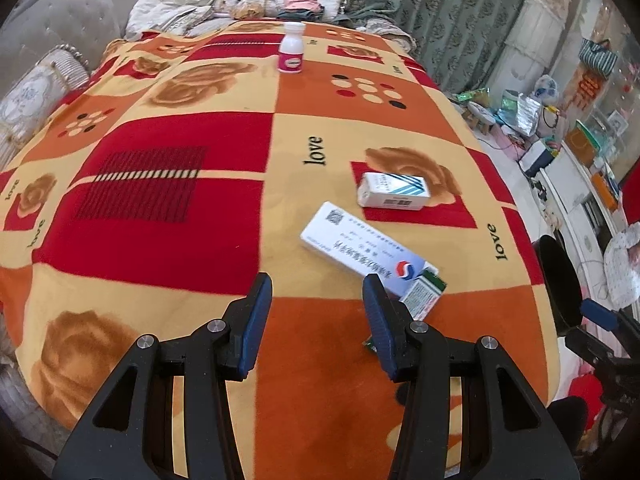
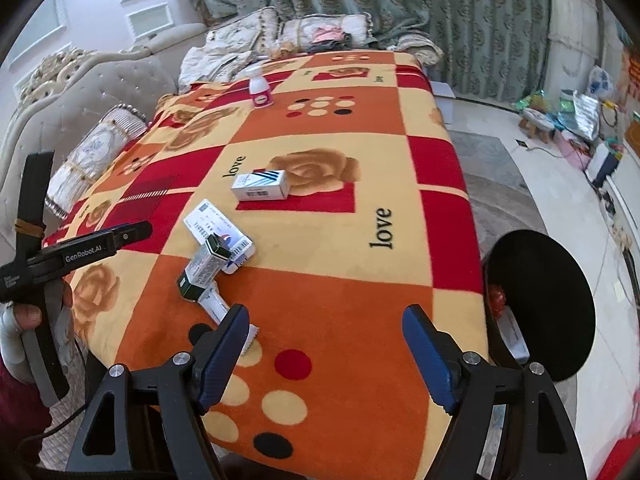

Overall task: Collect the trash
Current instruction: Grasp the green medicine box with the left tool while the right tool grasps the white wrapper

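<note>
Trash lies on the table's orange, red and yellow blanket (image 1: 160,208). There is a white bottle with a pink label (image 1: 291,53) (image 2: 260,90) at the far end. A white box with blue stripes (image 1: 394,191) (image 2: 262,186) sits mid-table. Nearer, a flat white and blue box (image 1: 360,250) (image 2: 212,224) lies under a small green and white box (image 1: 424,292) (image 2: 204,268). A white wrapper (image 2: 218,304) lies beside them. My left gripper (image 1: 318,280) (image 2: 138,232) is open and empty, its right finger beside the small green box. My right gripper (image 2: 326,312) is open and empty over the blanket's near edge.
A black bin (image 2: 552,304) (image 1: 558,284) stands at the table's right edge with red and white trash inside. A grey sofa with cushions (image 2: 96,148) runs along the left. Green curtains (image 2: 400,8) hang behind. Bags and clutter (image 2: 580,116) cover the floor at the right.
</note>
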Action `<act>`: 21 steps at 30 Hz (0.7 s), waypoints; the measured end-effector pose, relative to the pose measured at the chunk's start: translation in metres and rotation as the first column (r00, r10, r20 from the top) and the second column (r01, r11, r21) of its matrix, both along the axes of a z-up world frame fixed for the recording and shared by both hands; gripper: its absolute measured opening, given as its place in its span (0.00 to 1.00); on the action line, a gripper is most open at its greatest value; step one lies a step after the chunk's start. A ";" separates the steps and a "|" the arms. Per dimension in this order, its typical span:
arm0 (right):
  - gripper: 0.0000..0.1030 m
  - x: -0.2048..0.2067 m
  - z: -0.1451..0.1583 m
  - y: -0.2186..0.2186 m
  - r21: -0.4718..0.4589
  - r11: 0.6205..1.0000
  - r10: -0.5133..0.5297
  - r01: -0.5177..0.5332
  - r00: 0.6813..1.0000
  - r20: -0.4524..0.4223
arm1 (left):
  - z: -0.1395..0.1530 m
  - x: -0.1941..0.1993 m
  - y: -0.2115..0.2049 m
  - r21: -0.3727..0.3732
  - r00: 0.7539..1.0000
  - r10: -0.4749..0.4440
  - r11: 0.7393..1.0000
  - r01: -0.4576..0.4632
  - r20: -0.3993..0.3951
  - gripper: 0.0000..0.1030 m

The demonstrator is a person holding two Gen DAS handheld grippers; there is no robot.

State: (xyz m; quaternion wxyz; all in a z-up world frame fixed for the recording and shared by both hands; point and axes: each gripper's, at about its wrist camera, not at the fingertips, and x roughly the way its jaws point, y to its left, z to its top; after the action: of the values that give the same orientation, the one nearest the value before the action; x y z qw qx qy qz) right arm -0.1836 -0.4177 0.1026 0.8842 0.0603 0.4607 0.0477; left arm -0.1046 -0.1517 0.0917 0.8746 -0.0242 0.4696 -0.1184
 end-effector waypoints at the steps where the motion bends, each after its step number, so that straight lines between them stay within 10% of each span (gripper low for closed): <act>1: 0.74 0.001 -0.002 0.001 0.002 1.000 0.004 -0.004 1.000 -0.002 | 0.000 -0.002 0.003 0.005 1.000 0.004 1.000 -0.004 0.002 0.44; 21: 0.74 0.064 -0.041 0.040 0.129 0.982 0.148 -0.141 0.988 -0.050 | -0.019 -0.002 0.010 -0.060 0.996 -0.079 0.995 0.076 -0.042 0.44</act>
State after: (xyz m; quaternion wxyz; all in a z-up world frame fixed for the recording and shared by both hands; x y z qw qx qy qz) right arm -0.1197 -0.3773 0.0620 0.8587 0.0833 0.4862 0.1386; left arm -0.1065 -0.1415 0.0731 0.8575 -0.0338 0.4860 -0.1654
